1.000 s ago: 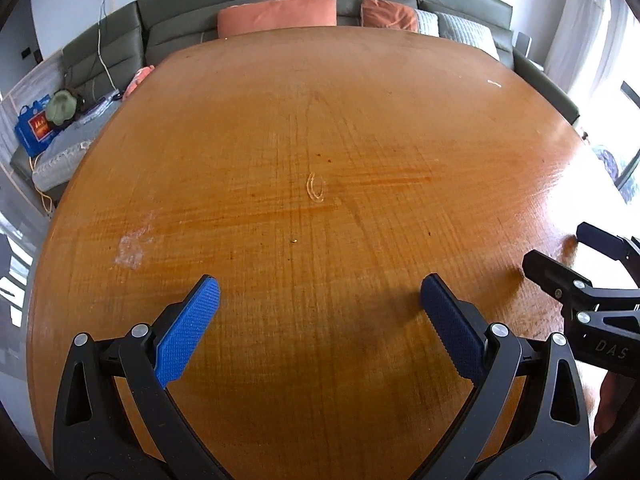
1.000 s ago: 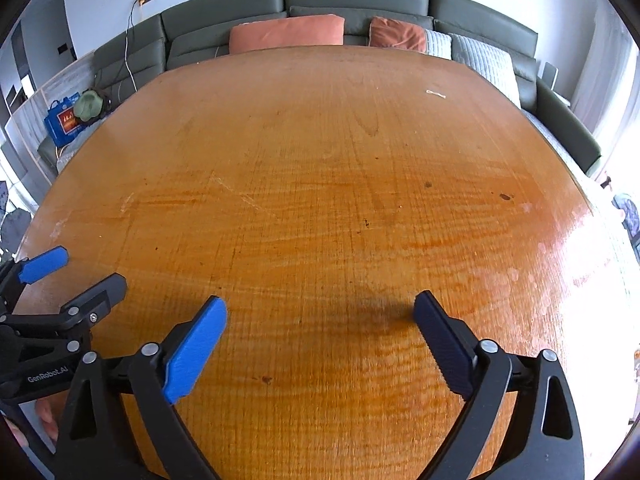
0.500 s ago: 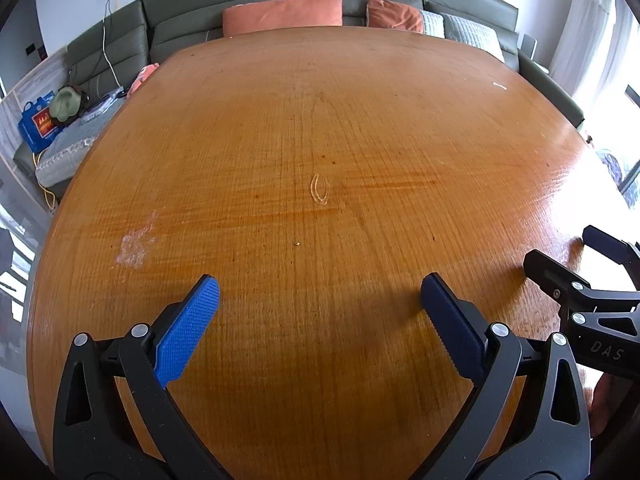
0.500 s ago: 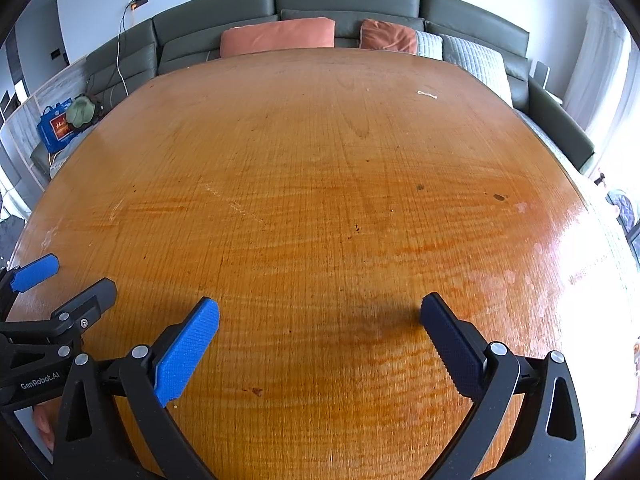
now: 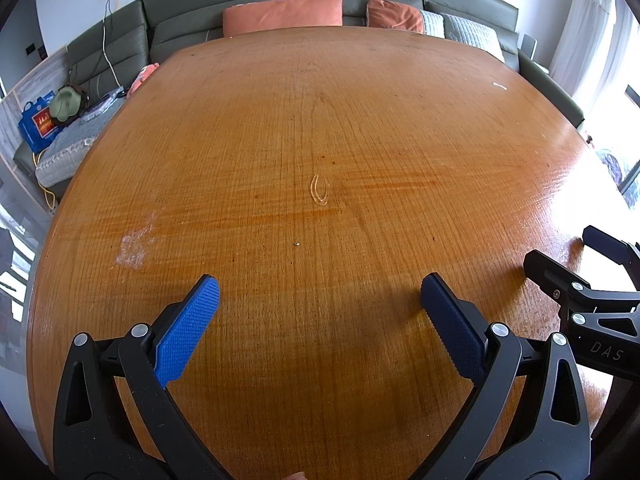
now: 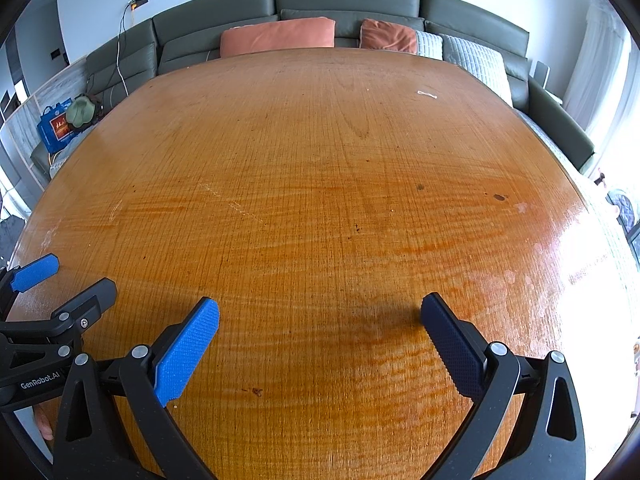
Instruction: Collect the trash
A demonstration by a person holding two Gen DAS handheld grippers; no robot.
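Note:
A small white scrap of trash point(image 5: 499, 86) lies near the far right edge of the wooden table point(image 5: 360, 120); it also shows in the right wrist view point(image 6: 427, 95). A tiny crumb point(image 5: 297, 244) lies mid-table ahead of my left gripper point(image 5: 320, 292). A pale loop-shaped mark point(image 5: 319, 189) sits further ahead. My left gripper is open and empty above the near table. My right gripper point(image 6: 320, 312) is open and empty too, and shows at the right of the left wrist view point(image 5: 568, 256). The left gripper shows at the left of the right wrist view point(image 6: 64, 276).
A grey sofa point(image 6: 344, 0) with orange cushions point(image 6: 278, 36) curves behind the table's far edge. A blue bag point(image 5: 38, 124) and a green hat point(image 5: 66, 100) sit at the left. A whitish smear point(image 5: 134, 246) marks the table at the left. A bright window is at the right.
Both views have shifted slightly; the table's far edge sits a little lower in frame. Both grippers stay open and empty.

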